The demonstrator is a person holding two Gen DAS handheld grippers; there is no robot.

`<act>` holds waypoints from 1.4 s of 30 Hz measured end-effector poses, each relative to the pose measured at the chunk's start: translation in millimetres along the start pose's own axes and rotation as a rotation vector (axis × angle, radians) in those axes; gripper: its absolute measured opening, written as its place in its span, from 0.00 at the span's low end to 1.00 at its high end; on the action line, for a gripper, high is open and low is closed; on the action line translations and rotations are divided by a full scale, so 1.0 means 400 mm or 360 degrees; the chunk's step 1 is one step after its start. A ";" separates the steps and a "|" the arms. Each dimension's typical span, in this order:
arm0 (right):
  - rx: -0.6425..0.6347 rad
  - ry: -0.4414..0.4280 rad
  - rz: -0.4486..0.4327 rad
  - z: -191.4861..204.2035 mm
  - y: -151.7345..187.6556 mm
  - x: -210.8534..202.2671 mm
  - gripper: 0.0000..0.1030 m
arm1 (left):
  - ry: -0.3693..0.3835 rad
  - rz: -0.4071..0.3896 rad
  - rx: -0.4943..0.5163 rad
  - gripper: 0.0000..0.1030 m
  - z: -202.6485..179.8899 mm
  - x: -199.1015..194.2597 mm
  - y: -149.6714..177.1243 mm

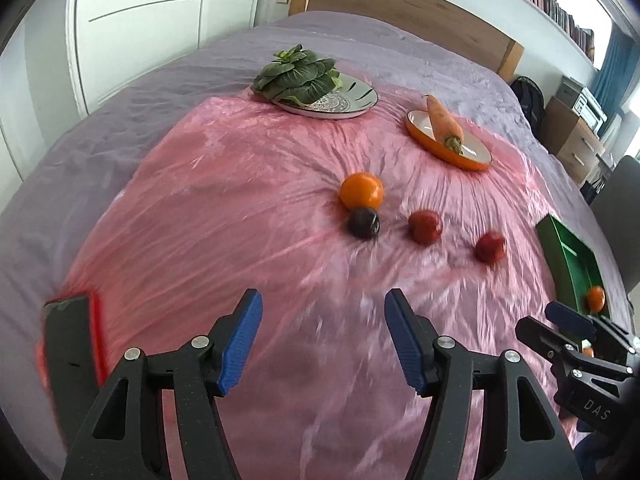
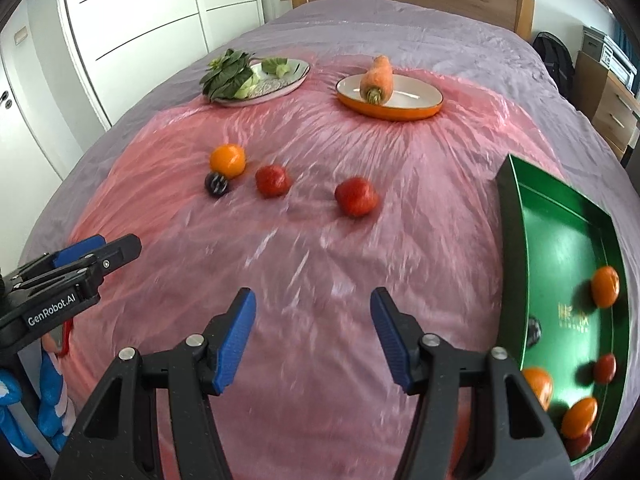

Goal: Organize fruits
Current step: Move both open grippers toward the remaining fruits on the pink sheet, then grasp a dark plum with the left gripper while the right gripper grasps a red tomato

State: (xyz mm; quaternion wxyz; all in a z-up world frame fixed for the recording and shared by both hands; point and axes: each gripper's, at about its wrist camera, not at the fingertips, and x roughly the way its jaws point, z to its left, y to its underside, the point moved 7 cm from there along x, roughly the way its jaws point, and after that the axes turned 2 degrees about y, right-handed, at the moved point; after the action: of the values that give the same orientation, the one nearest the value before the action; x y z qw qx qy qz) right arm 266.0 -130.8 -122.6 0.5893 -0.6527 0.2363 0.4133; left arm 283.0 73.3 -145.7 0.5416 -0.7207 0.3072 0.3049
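Observation:
On the pink plastic sheet [image 1: 240, 208] lie an orange [image 1: 361, 191] [image 2: 227, 159], a dark plum [image 1: 363, 222] [image 2: 217, 184] touching it, and two red fruits [image 1: 425, 227] [image 1: 490, 247] [image 2: 273, 180] [image 2: 356, 196]. A green tray [image 2: 516, 216] [image 1: 560, 256] at the right holds several oranges, red fruits and a dark plum. My left gripper [image 1: 324, 344] is open and empty, low over the sheet, short of the fruits. My right gripper [image 2: 313, 340] is open and empty beside the tray.
A patterned plate [image 1: 352, 100] [image 2: 296, 76] with leafy greens [image 1: 298, 76] and an orange dish [image 1: 472, 162] [image 2: 400, 112] with a carrot [image 1: 444, 122] [image 2: 378, 78] stand at the far side. A red and black object [image 1: 74, 344] lies at the left. The bed's wooden headboard [image 1: 400, 4] is behind.

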 end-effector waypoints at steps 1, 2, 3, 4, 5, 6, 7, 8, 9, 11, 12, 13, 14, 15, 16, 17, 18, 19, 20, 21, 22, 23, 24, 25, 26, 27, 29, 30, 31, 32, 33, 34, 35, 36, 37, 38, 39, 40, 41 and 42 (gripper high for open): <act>0.0006 0.0001 -0.0001 -0.005 -0.009 0.007 1.00 | 0.0015 -0.0002 -0.0003 0.56 -0.004 0.012 -0.010; 0.0015 -0.0001 -0.0005 -0.011 -0.020 0.018 1.00 | 0.0028 -0.0003 -0.0005 0.56 -0.007 0.022 -0.019; 0.0022 -0.0002 -0.0008 -0.016 -0.031 0.028 1.00 | 0.0047 -0.0002 -0.0004 0.56 -0.013 0.035 -0.030; 0.0026 -0.0003 -0.0008 -0.021 -0.039 0.038 1.00 | 0.0065 0.0000 -0.0002 0.56 -0.019 0.048 -0.039; 0.0028 -0.0004 -0.0008 -0.024 -0.046 0.046 1.00 | 0.0082 0.0000 0.0002 0.56 -0.027 0.064 -0.050; 0.0030 -0.0005 -0.0007 -0.028 -0.053 0.056 1.00 | 0.0091 -0.0001 0.0009 0.56 -0.034 0.074 -0.059; 0.0031 -0.0008 -0.0006 -0.031 -0.058 0.064 1.00 | 0.0097 0.0000 0.0017 0.56 -0.039 0.085 -0.065; 0.0030 -0.0011 -0.0006 -0.033 -0.063 0.071 1.00 | 0.0101 0.0004 0.0028 0.56 -0.044 0.101 -0.073; 0.0027 -0.0012 -0.0006 -0.036 -0.067 0.079 1.00 | 0.0105 0.0009 0.0036 0.56 -0.048 0.112 -0.078; 0.0024 -0.0015 -0.0004 -0.040 -0.073 0.091 1.00 | 0.0111 0.0019 0.0047 0.56 -0.054 0.136 -0.085; 0.0024 -0.0016 -0.0006 -0.043 -0.078 0.098 1.00 | 0.0108 0.0026 0.0053 0.56 -0.056 0.149 -0.088; 0.0023 -0.0015 -0.0007 -0.045 -0.080 0.100 1.00 | 0.0109 0.0032 0.0057 0.56 -0.058 0.163 -0.092; 0.0026 -0.0014 -0.0010 -0.049 -0.085 0.106 1.00 | 0.0110 0.0034 0.0058 0.56 -0.060 0.168 -0.092; 0.0036 -0.0016 -0.0013 -0.053 -0.090 0.110 1.00 | 0.0112 0.0038 0.0060 0.56 -0.062 0.180 -0.095; 0.0040 -0.0018 -0.0015 -0.057 -0.093 0.114 1.00 | 0.0114 0.0040 0.0062 0.56 -0.065 0.188 -0.097; 0.0045 -0.0016 -0.0022 -0.061 -0.099 0.118 1.00 | 0.0115 0.0041 0.0065 0.56 -0.066 0.193 -0.097; 0.0050 -0.0009 -0.0028 -0.065 -0.103 0.120 1.00 | 0.0113 0.0042 0.0072 0.56 -0.069 0.199 -0.098; 0.0062 -0.0012 -0.0035 -0.071 -0.110 0.123 1.00 | 0.0113 0.0037 0.0076 0.56 -0.071 0.204 -0.099; 0.0071 -0.0019 -0.0040 -0.074 -0.114 0.125 1.00 | 0.0117 0.0033 0.0081 0.56 -0.072 0.207 -0.100; 0.0081 -0.0020 -0.0052 -0.079 -0.121 0.127 1.00 | 0.0121 0.0029 0.0083 0.56 -0.073 0.208 -0.100; 0.0084 -0.0023 -0.0061 -0.080 -0.124 0.127 1.00 | 0.0126 0.0025 0.0085 0.56 -0.074 0.209 -0.100; 0.0087 -0.0033 -0.0079 -0.081 -0.131 0.126 1.00 | 0.0130 0.0023 0.0084 0.56 -0.074 0.211 -0.101; 0.0082 -0.0042 -0.0094 -0.080 -0.137 0.126 1.00 | 0.0132 0.0021 0.0081 0.56 -0.072 0.211 -0.102; 0.0073 -0.0052 -0.0101 -0.077 -0.142 0.128 1.00 | 0.0136 0.0017 0.0078 0.55 -0.071 0.213 -0.103; 0.0066 -0.0059 -0.0105 -0.075 -0.146 0.131 1.00 | 0.0139 0.0015 0.0077 0.55 -0.071 0.214 -0.104; 0.0061 -0.0066 -0.0110 -0.073 -0.149 0.134 1.00 | 0.0141 0.0011 0.0078 0.55 -0.070 0.215 -0.105; 0.0057 -0.0082 -0.0114 -0.070 -0.152 0.144 1.00 | 0.0148 0.0007 0.0075 0.54 -0.069 0.218 -0.105; 0.0052 -0.0081 -0.0110 -0.069 -0.153 0.152 1.00 | 0.0152 0.0005 0.0072 0.54 -0.067 0.218 -0.104; 0.0048 -0.0081 -0.0109 -0.068 -0.152 0.156 1.00 | 0.0157 0.0002 0.0068 0.53 -0.066 0.217 -0.104; 0.0046 -0.0084 -0.0109 -0.067 -0.151 0.162 1.00 | 0.0159 -0.0001 0.0067 0.51 -0.064 0.218 -0.104; 0.0044 -0.0091 -0.0112 -0.065 -0.149 0.167 1.00 | 0.0161 -0.0007 0.0069 0.50 -0.062 0.218 -0.104; 0.0039 -0.0090 -0.0111 -0.065 -0.146 0.171 1.00 | 0.0162 -0.0012 0.0068 0.48 -0.060 0.219 -0.103; 0.0027 -0.0082 -0.0103 -0.064 -0.142 0.179 1.00 | 0.0164 -0.0014 0.0065 0.46 -0.059 0.219 -0.102; 0.0018 -0.0079 -0.0095 -0.063 -0.137 0.187 1.00 | 0.0165 -0.0016 0.0064 0.45 -0.058 0.221 -0.101; 0.0017 -0.0079 -0.0090 -0.063 -0.134 0.192 1.00 | 0.0162 -0.0016 0.0069 0.43 -0.059 0.223 -0.100; 0.0016 -0.0080 -0.0085 -0.063 -0.130 0.199 1.00 | 0.0156 -0.0015 0.0077 0.41 -0.060 0.224 -0.099; 0.0014 -0.0076 -0.0086 -0.062 -0.127 0.204 1.00 | 0.0147 -0.0017 0.0091 0.40 -0.062 0.225 -0.098; 0.0009 -0.0075 -0.0090 -0.061 -0.123 0.207 1.00 | 0.0140 -0.0020 0.0107 0.38 -0.065 0.226 -0.096; 0.0002 -0.0075 -0.0092 -0.059 -0.122 0.210 0.98 | 0.0130 -0.0018 0.0122 0.36 -0.068 0.228 -0.093; -0.0005 -0.0071 -0.0091 -0.058 -0.121 0.214 0.95 | 0.0121 -0.0019 0.0136 0.35 -0.070 0.229 -0.091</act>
State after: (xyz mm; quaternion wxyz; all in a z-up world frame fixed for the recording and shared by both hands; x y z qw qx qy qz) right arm 357.2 -128.3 -165.7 0.6050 -0.6506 0.2037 0.4113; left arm 371.5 44.0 -188.3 0.5616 -0.7097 0.3360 0.2608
